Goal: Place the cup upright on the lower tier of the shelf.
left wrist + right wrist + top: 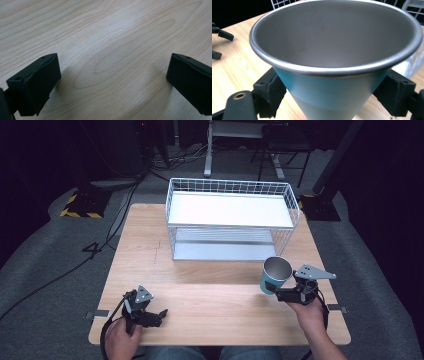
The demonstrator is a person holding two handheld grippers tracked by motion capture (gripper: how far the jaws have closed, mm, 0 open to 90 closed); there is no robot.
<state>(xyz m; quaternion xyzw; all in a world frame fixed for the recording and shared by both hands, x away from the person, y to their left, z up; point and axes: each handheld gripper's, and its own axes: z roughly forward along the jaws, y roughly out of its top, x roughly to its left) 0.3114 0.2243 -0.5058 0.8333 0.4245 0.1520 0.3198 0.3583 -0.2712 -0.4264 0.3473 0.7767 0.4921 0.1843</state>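
At the near left edge of the desk my left claw rests spread, pinching nothing. At the near right my right claw pinches the blue cup by its sides, upright and, I judge, lifted off the wood. I judge this the carry; next I must clear the rim of the wire rack standing beyond, whose front wires bar the way.
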